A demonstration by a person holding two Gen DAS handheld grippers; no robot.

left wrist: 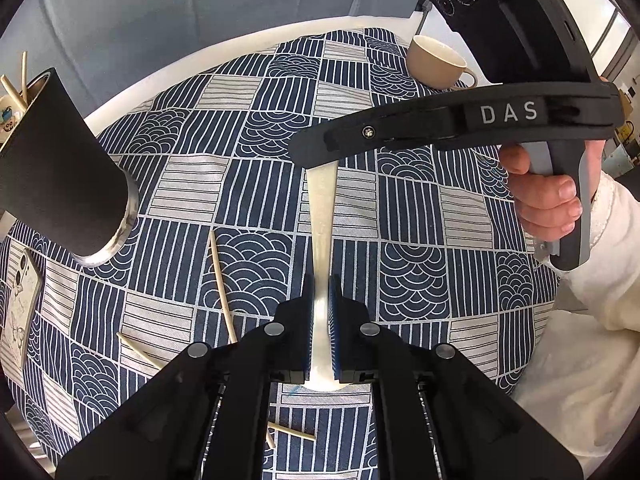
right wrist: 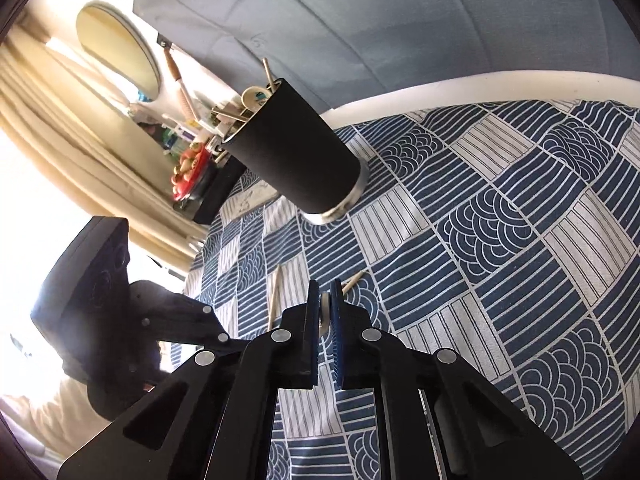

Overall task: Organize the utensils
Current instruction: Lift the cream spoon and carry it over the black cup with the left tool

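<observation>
While the left gripper [left wrist: 320, 312] clamps its blue pads on the handle of a pale cream spoon [left wrist: 320, 216], the spoon's far end runs up the left wrist view and disappears between the narrow tips of the right gripper [left wrist: 316, 156], which reaches in sideways from a hand [left wrist: 544, 196] in a cream sleeve. Seen from its own camera, the right gripper [right wrist: 325, 308] has its jaws drawn almost together on a small pale piece — the spoon [right wrist: 325, 314], as far as the frames show. Everything sits over a blue-and-white patterned tablecloth [left wrist: 420, 272]. Left of the spoon stands a black tumbler [left wrist: 60, 168] with a metal base (chopsticks and a spoon poke out of its mouth in the right wrist view). Between the tumbler and the spoon lie loose chopsticks [left wrist: 222, 284] — one long, others partly hidden beneath the left gripper. Beyond the spoon, near the table's far edge, sits a tan cup [left wrist: 436, 62]. A phone [left wrist: 20, 304] lies flat on the cloth, on the tumbler's side.
</observation>
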